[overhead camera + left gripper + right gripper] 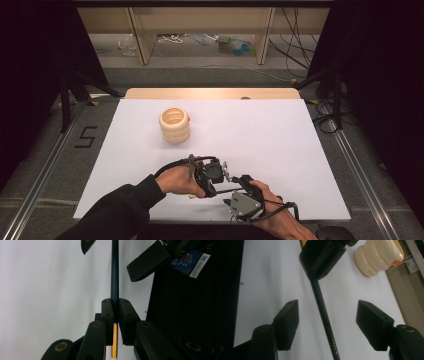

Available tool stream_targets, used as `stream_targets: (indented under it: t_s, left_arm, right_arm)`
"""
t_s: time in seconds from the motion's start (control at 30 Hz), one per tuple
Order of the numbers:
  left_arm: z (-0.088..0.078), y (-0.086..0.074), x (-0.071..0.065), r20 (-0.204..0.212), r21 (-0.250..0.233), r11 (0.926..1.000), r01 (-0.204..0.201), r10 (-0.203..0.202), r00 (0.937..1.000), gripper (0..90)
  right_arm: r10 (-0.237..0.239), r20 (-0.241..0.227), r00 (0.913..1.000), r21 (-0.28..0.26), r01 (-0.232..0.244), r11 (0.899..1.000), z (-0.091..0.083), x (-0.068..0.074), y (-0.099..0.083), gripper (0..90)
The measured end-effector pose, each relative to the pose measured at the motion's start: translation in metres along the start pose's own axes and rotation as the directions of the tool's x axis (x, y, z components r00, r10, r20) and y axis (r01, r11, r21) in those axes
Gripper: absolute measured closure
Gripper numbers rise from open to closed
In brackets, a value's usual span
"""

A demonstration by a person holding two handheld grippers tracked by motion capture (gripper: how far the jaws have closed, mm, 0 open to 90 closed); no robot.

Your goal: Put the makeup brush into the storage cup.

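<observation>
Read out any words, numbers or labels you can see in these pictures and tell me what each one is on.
"5": black figure marked on the grey floor left of the white table.
Pale stamped lettering on the dark blue pencil, held in the shut left gripper between the open right gripper's jaws: too blurred to read.
Blue and white label on the right gripper's body: too small to read.

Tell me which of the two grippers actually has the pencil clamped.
The left gripper: its jaws are shut on the dark pencil. The right gripper is open, its jaws clear of the pencil on either side.

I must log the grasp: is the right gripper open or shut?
Open. In its own view the right gripper stands with jaws wide apart, the dark pencil passing untouched between them.
</observation>
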State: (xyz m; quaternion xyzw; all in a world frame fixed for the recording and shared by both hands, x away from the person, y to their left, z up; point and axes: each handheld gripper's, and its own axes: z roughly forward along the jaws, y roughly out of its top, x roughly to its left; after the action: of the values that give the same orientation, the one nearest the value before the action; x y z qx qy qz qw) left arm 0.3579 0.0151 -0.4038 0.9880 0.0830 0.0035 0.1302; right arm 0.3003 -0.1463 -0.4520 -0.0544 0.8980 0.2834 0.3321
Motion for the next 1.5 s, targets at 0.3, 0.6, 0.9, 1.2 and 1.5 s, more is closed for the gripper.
stream_targets:
  t_s: [0.3, 0.6, 0.9, 1.2, 1.5]
  left_arm:
    - [0.0, 0.0, 0.0, 0.017, -0.001, 0.9999, -0.016, 0.016, 0.9997, 83.0]
    - [0.0, 0.001, -0.001, 0.019, -0.006, 0.9999, -0.014, 0.014, 0.9997, 83.0]
    - [-0.001, 0.002, -0.001, 0.02, 0.005, 0.9997, -0.025, 0.025, 0.9995, 83.0]
    - [0.0, 0.003, -0.002, 0.026, 0.0, 0.9997, -0.023, 0.023, 0.9994, 83.0]
    - [0.001, 0.003, -0.004, 0.034, 0.006, 0.9998, -0.021, 0.021, 0.9992, 83.0]
  right_arm:
    - [-0.06, 0.005, 0.9982, 0.032, 0.06, 0.998, 0.004, 0.004, 0.006, 51.0]
    - [-0.1, -0.012, 0.9949, 0.051, 0.101, 0.994, 0.007, 0.006, 0.011, 60.2]
    - [-0.128, 0.004, 0.9917, 0.07, 0.128, 0.989, 0.008, 0.008, 0.015, 67.3]
    - [-0.183, -0.007, 0.9831, 0.062, 0.183, 0.981, 0.01, 0.007, 0.016, 72.6]
    - [-0.219, -0.033, 0.975, 0.064, 0.221, 0.973, 0.01, 0.009, 0.018, 83.1]
